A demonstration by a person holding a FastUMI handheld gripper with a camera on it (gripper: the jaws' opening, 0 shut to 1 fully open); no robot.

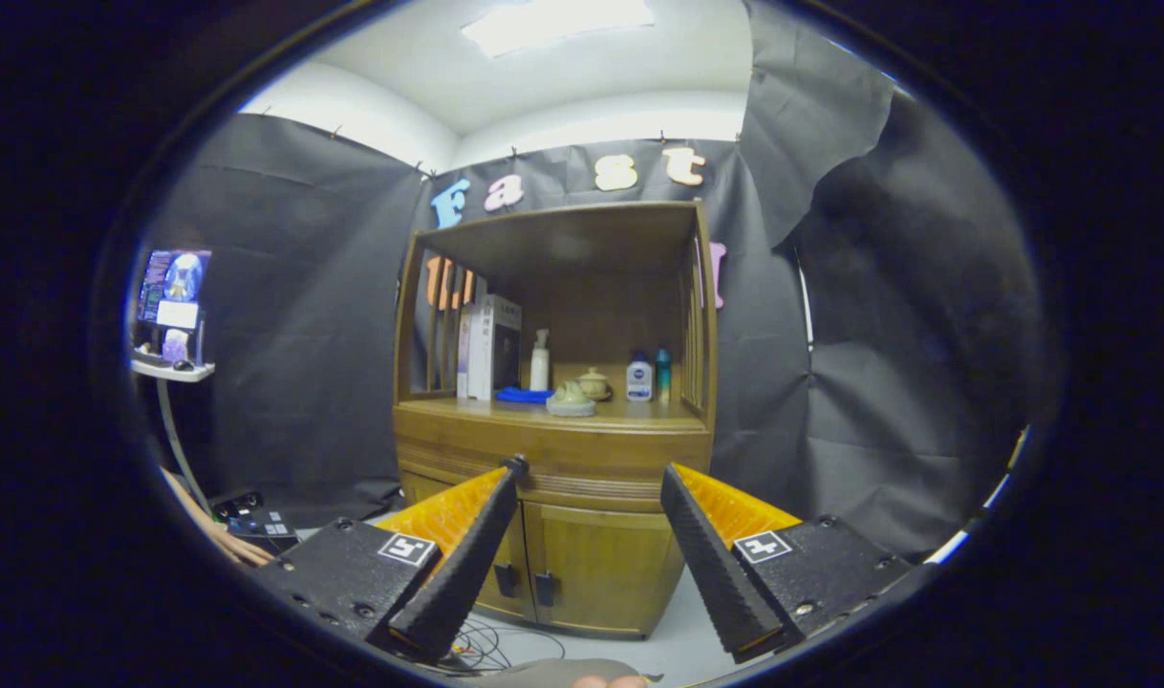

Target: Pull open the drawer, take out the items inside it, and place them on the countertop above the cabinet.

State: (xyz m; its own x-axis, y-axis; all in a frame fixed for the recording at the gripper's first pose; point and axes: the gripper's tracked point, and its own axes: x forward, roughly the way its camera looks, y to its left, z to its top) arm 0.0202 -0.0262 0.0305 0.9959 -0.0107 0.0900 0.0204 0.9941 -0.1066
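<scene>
Facing the brown wooden cabinet (555, 459), the gripper (587, 497) is held with its fingers spread and empty, well short of the shut wooden drawer (553, 457) under the countertop (630, 413) (stiff, probably sliding heavily; no handle can be made out).

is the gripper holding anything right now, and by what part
Nothing is held. The gripper is open, its fingers spread apart in the air, with the closed drawer of the cabinet beyond them.
</scene>
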